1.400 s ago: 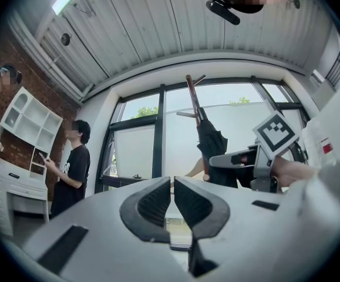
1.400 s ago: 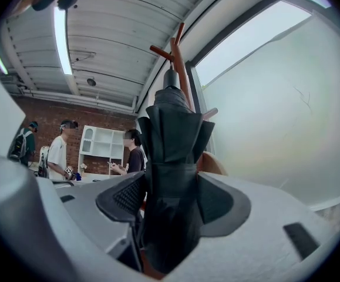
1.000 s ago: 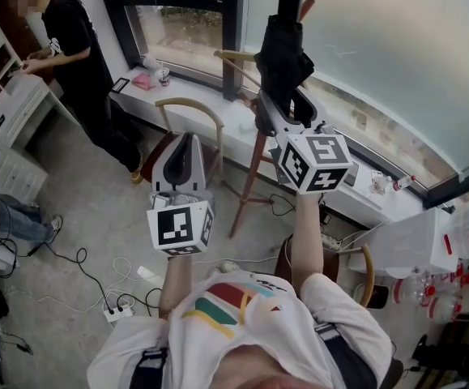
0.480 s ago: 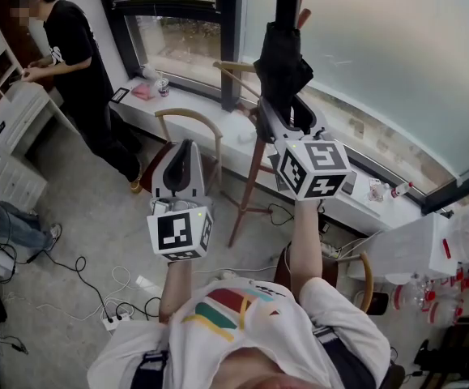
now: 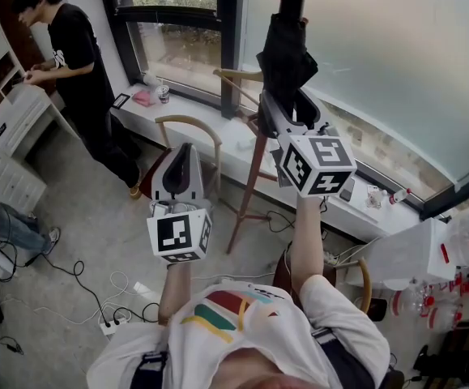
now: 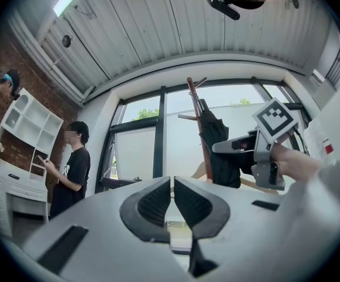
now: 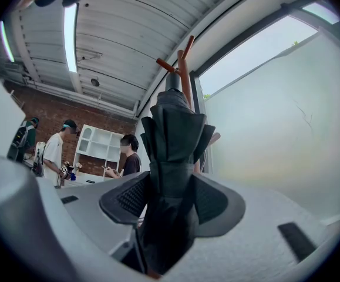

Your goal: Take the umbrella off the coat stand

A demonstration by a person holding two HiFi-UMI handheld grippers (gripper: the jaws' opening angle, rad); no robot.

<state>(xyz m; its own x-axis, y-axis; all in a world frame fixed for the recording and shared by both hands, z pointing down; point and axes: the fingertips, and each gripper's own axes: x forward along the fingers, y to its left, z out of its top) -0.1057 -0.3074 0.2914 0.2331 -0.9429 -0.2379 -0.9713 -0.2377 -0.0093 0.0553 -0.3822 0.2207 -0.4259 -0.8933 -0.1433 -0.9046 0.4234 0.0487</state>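
A folded black umbrella [image 5: 287, 55] hangs against the top of the wooden coat stand [image 5: 249, 181] by the window. My right gripper [image 5: 287, 110] is shut on the umbrella's lower part. In the right gripper view the fabric [image 7: 172, 151] fills the gap between both pads, and the stand's pegs [image 7: 183, 60] rise above it. My left gripper [image 5: 184, 154] is held lower and to the left, shut with nothing in it [image 6: 172, 194]. From the left gripper view, the umbrella [image 6: 219, 148] and the right gripper [image 6: 240, 147] are ahead on the right.
A person in a black shirt [image 5: 76, 47] stands at the far left beside white shelves [image 5: 7, 112]. A wooden chair [image 5: 189, 124] stands left of the coat stand's legs. Cables and a power strip [image 5: 108, 310] lie on the floor. Bottles [image 5: 465, 245] are at the right.
My right gripper has risen slightly with the umbrella in it. The left gripper has stayed where it was.
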